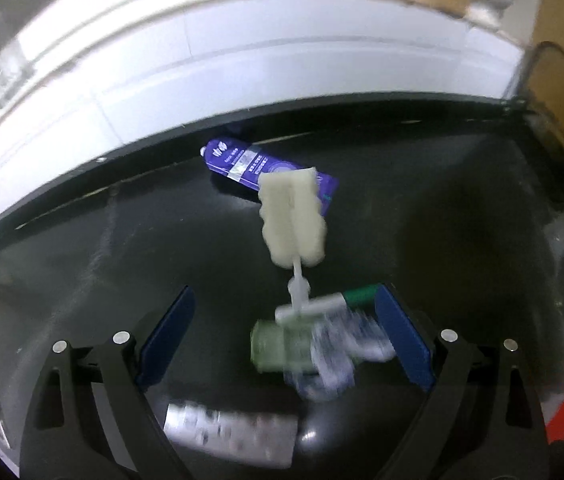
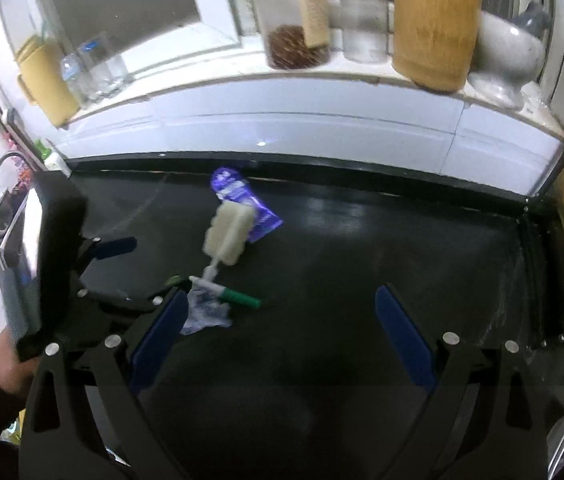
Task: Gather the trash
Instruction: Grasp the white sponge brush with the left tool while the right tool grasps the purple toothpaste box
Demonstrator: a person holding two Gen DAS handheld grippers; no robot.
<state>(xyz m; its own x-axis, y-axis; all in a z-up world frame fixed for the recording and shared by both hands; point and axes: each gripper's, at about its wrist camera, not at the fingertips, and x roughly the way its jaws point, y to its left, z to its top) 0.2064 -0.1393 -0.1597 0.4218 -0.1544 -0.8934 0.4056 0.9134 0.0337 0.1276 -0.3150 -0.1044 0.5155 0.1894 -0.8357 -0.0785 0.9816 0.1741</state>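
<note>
1. Judging from the scene, the collecting is at an early stage: several loose items are seen lying on the black table, and no bin or bag is shown in either view.
2. The left hand-held gripper is held spread open low over the near items; nothing is clamped, though a blurred crumpled wrapper and a pale green cap or bottle lie between its blue pads.
3. The right hand-held gripper is likewise open and empty, with only bare table between its pads; it is kept to the right of the pile.
4. A purple carton is seen lying flat at the far side, near the back edge of the table, partly overlapped by the head of a white sponge brush.
5. The brush handle runs towards the near side and meets a green-and-white marker, which lies just beside the left gripper's right pad.
6. A silvery blister-like strip is seen nearest the camera; it is too blurred to identify.
7. Nothing appears gathered yet; the wrapper is judged to be the likely next pick.
</note>
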